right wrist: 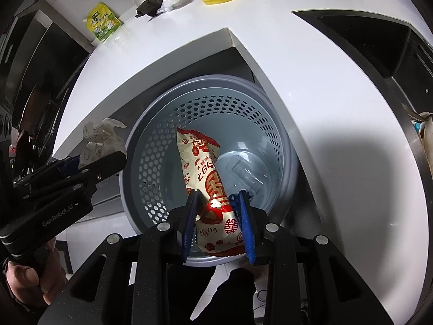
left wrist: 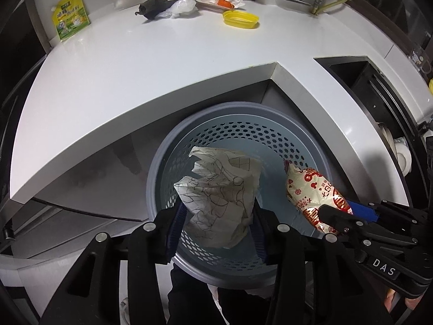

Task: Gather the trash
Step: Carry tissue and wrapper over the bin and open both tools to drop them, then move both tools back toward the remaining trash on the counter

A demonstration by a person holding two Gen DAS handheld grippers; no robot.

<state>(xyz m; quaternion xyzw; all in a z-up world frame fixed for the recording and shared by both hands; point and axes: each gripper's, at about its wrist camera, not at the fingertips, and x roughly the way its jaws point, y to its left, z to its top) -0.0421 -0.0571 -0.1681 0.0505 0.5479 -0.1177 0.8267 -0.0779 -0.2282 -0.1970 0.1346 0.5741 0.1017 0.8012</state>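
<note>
1. The left gripper (left wrist: 216, 216) clamps a crumpled scribbled paper (left wrist: 220, 189) between its blue pads, directly above the mouth of the grey perforated bin (left wrist: 238, 119); the bin stands on the floor in the notch of the white counter (left wrist: 162, 59).
2. The right gripper (right wrist: 217, 216) pinches a red-and-cream snack wrapper (right wrist: 205, 173) near its lower end; the wrapper's far end already points down inside the bin (right wrist: 167, 124), where something clear lies on the bottom.
3. The step in hand looks to be the drop; both loads already hang within the rim, so I would part the jaws fully rather than a little, since crumpled paper can cling to ridged pads.
4. Release one at a time; the two grippers sit near each other and the paper is bulky, so it may snag the wrapper if both fall together.
5. Keep the fingers above the rim and lift straight up afterwards; a sideways pull could tip the light bin.
6. More trash waits on the far side of the counter: a yellow lid (left wrist: 240, 19), dark scraps (left wrist: 154, 6), a white plastic bag (left wrist: 182, 6) and a green sachet (left wrist: 71, 16).
</note>
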